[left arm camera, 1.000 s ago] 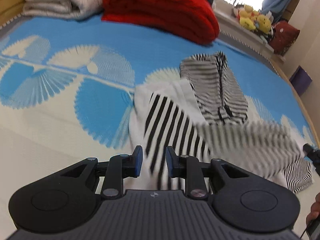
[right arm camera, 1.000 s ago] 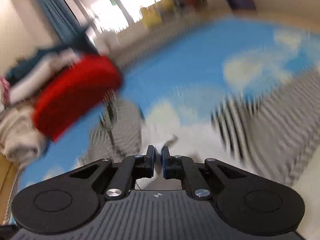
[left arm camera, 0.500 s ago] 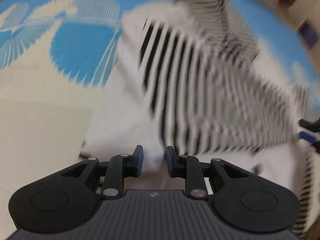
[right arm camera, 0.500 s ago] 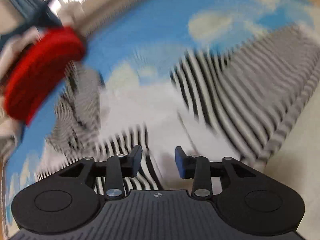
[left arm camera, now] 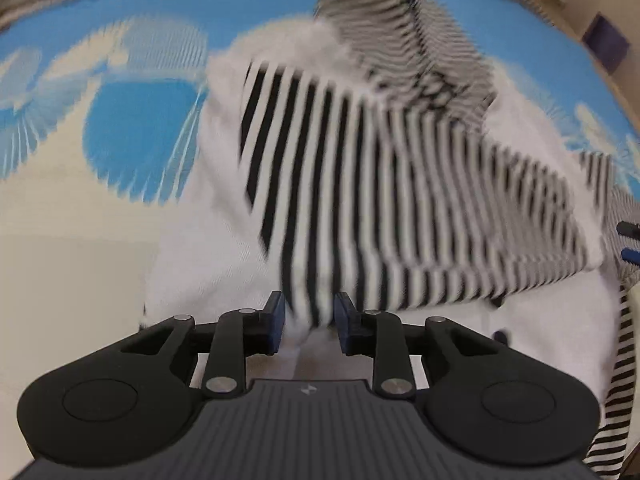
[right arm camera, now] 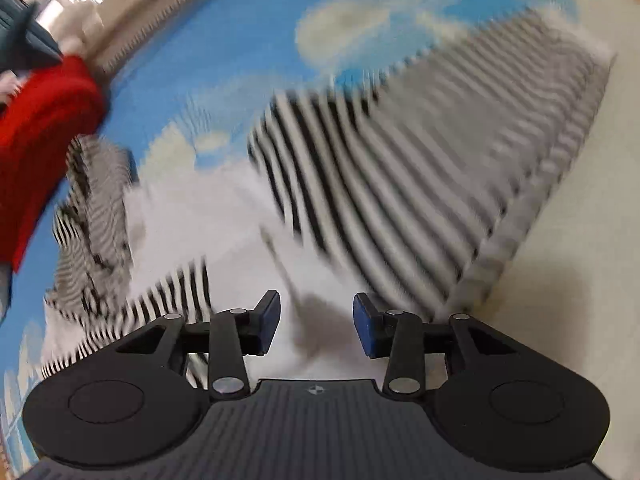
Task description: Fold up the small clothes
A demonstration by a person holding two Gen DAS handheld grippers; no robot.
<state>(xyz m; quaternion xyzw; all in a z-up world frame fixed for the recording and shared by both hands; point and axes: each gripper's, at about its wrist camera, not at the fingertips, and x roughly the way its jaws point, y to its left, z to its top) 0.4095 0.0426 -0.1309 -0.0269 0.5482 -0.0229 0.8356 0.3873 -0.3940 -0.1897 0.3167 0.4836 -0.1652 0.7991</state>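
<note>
A white garment with bold black stripes [left arm camera: 360, 200] lies spread on the blue and cream bedcover [left arm camera: 120, 140], blurred by motion. My left gripper [left arm camera: 310, 312] points down at its near edge. Its jaws are opening and a fold of the cloth sits between them without being pinched. In the right wrist view the same garment [right arm camera: 400, 200] fills the middle. My right gripper [right arm camera: 316, 320] hovers over its white part, jaws opening with nothing gripped. The right gripper's blue-tipped fingers [left arm camera: 630, 254] show at the left view's right edge.
A folded, finely striped garment [left arm camera: 400, 40] lies just beyond the spread one, also seen as a striped bundle [right arm camera: 92, 216] at the left. A folded red blanket [right arm camera: 40, 140] sits behind it. Bare cream bedcover [right arm camera: 580, 240] lies to the right.
Both grippers have dropped closer to the striped garment, which now fills both views. The right gripper went from shut to open. The left jaws widened slightly.
</note>
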